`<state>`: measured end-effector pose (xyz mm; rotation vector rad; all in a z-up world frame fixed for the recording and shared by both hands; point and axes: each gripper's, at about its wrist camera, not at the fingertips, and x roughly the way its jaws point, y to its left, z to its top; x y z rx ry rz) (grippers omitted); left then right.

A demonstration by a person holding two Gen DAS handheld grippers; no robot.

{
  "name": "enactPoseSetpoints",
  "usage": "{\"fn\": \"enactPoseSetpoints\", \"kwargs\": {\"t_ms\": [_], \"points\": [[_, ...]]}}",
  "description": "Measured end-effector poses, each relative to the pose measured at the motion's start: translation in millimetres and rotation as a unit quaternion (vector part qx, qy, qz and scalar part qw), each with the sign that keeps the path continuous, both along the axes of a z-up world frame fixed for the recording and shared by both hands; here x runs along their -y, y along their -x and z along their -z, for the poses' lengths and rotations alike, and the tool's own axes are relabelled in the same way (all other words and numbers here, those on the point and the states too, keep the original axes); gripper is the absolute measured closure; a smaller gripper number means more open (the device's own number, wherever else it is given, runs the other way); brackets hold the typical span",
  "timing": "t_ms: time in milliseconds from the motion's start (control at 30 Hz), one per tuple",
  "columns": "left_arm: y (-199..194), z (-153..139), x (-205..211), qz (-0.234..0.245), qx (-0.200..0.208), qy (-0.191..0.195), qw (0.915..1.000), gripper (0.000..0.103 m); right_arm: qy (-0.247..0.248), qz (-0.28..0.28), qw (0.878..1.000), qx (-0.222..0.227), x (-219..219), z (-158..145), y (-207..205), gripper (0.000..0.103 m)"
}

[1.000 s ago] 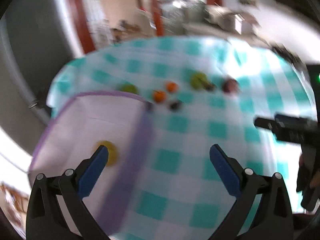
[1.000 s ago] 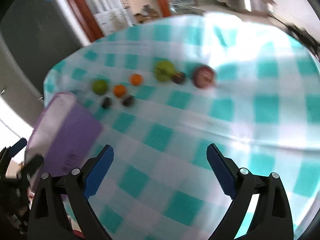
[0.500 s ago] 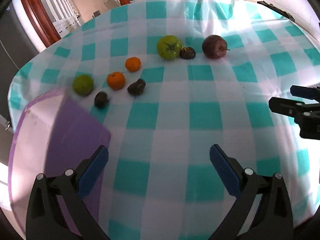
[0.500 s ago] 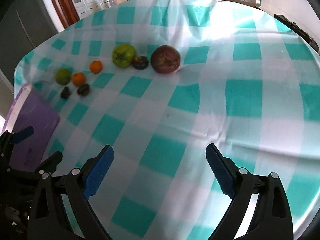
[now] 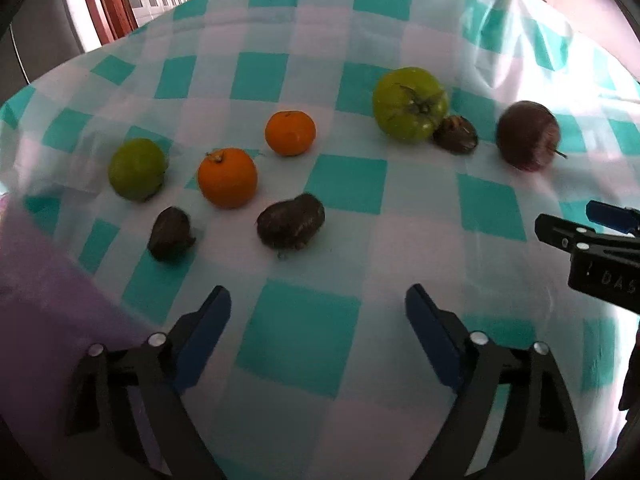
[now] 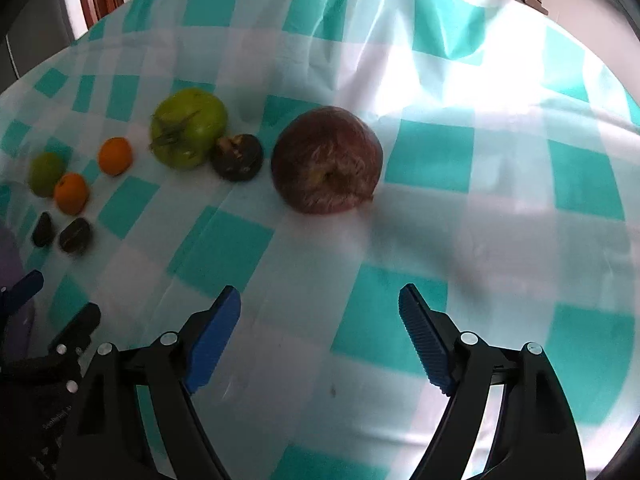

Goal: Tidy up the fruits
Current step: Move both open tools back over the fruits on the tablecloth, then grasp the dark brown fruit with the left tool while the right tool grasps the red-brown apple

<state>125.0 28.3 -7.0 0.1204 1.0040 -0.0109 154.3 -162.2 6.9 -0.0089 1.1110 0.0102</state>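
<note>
Fruits lie on a teal-and-white checked tablecloth (image 5: 348,184). In the left wrist view: a small green fruit (image 5: 137,169), two oranges (image 5: 227,178) (image 5: 290,133), two dark brown fruits (image 5: 291,221) (image 5: 171,233), a large green tomato (image 5: 410,105), a third dark fruit (image 5: 456,134) and a red apple (image 5: 527,135). My left gripper (image 5: 318,308) is open and empty, just short of the nearer dark fruit. My right gripper (image 6: 320,306) is open and empty, in front of the red apple (image 6: 327,160); the green tomato (image 6: 188,127) lies to its left.
A purple bin (image 5: 48,304) sits at the left edge of the table beside my left gripper. The right gripper's fingers (image 5: 576,236) show at the right of the left wrist view. A wooden door frame (image 5: 104,4) and kitchen items stand beyond the table.
Both grippers have moved forward toward the fruits, which now look larger. The left gripper swung right, away from the purple bin. Both stayed open.
</note>
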Motion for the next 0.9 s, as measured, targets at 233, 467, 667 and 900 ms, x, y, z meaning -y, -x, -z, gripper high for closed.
{"fn": "enactPoseSetpoints", "kwargs": {"t_ms": [233,467,667,900], "points": [[-36,8,-13,-0.041,0.012,0.031,0.9986,0.018,0.011,0.002,1.0,0.017,1,9,-32,0.025],[-61,11,-26,-0.075,0.009,0.043,0.9962,0.016,0.024,0.008,0.999,0.039,2,11,-67,0.024],[-70,11,-28,-0.079,0.007,0.042,0.9959,0.014,0.041,0.005,0.998,0.05,-2,11,-90,0.029],[-60,5,-24,-0.067,0.024,0.04,0.9966,0.061,0.035,-0.01,0.998,0.055,-3,10,-99,0.039]]}}
